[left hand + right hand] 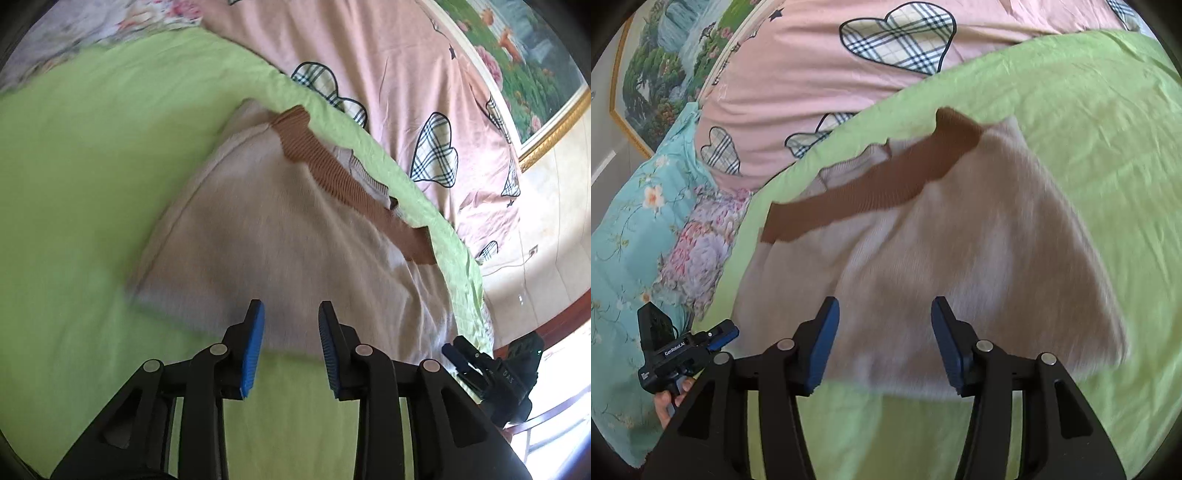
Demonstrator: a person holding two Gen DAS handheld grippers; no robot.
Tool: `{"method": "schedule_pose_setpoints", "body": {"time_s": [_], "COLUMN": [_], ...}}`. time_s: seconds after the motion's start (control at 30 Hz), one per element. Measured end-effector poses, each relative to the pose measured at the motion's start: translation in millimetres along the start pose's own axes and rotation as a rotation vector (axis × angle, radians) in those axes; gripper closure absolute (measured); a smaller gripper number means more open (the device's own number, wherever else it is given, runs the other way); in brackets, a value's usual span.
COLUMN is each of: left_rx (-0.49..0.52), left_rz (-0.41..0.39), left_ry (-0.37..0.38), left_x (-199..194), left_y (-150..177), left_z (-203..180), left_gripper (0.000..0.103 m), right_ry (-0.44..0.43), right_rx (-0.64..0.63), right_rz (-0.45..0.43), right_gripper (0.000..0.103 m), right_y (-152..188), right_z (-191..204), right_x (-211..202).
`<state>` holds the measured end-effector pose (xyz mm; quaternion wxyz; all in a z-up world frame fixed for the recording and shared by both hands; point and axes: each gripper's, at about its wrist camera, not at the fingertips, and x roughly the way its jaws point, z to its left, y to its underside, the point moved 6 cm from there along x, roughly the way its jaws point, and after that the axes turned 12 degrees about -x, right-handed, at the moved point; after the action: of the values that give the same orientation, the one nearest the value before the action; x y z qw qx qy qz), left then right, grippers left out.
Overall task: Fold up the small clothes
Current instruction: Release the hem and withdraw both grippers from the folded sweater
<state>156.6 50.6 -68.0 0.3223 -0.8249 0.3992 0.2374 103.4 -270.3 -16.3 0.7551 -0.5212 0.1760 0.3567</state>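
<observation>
Beige ribbed knit garment with a brown ribbed band (280,236) lies flat on a lime-green bed sheet (85,177), filling the centre of both wrist views. It appears already folded at least once into a compact, roughly four-sided shape, its brown band running along the far edge; how many folds remain cannot be judged, though the piece looks close to finished.

Both tools hover over the near edge with nothing between their fingers. The left gripper (291,343) shows its blue-padded fingers narrowly parted and clear of the cloth. The right gripper (884,341) stands noticeably wider, also empty.

Only the left wrist view catches the right tool from outside, at lower right, beside a bright window. Only the right wrist view shows the left tool from outside at lower left, with part of the person's hand (666,400) gripping it, plus a turquoise floral pillow (631,206). A pink quilt with plaid hearts (798,70) and a gilt-framed landscape painting (661,59) appear behind.
</observation>
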Motion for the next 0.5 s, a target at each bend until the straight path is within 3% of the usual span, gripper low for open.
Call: {"method": "schedule_pose_setpoints", "body": {"time_s": [0.2, 0.27, 0.5], "left_rx": [-0.032, -0.038, -0.124], "left_rz": [0.05, 0.055, 0.041], "left_ry": [0.0, -0.003, 0.003], "left_x": [0.1, 1.3, 12.3], "left_y": [28.1, 34.5, 27.0], "left_z": [11.5, 14.2, 24.5], "left_gripper": [0.072, 0.067, 0.062], "right_ry": [-0.028, -0.031, -0.045], "right_rx": [0.002, -0.015, -0.042], "right_rz": [0.011, 0.016, 0.015], "right_gripper": [0.05, 0.05, 0.048], "right_y": [21.1, 25.5, 34.7], "right_z": [16.1, 22.7, 36.3], "right_x": [-4.5, -6.4, -13.4]}}
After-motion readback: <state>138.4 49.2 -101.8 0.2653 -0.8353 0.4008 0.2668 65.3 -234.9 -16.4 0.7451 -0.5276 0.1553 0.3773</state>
